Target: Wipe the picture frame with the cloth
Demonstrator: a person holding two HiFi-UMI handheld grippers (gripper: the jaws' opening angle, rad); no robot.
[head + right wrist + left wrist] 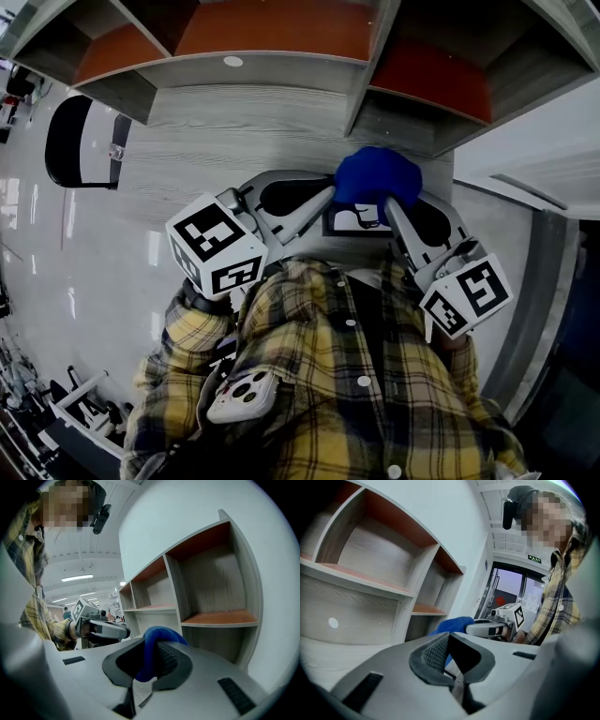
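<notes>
The picture frame (356, 218), black-edged with a white picture, hangs between my two grippers in front of the person's chest. My left gripper (328, 195) is shut on its upper left edge. In the left gripper view, a sliver of the frame (451, 666) shows beneath the closed left gripper (449, 653). My right gripper (390, 202) is shut on the blue cloth (378, 175), which is bunched over the frame's top edge. The right gripper view has the cloth (152, 648) looped between the pads of the right gripper (150, 660), with the frame (140, 689) pale below it.
A wood-grain desk top (234, 131) lies ahead, under a shelf unit with orange-lined compartments (272, 23). A black chair (67, 141) stands at the left. A phone (244, 395) rides in the person's plaid shirt.
</notes>
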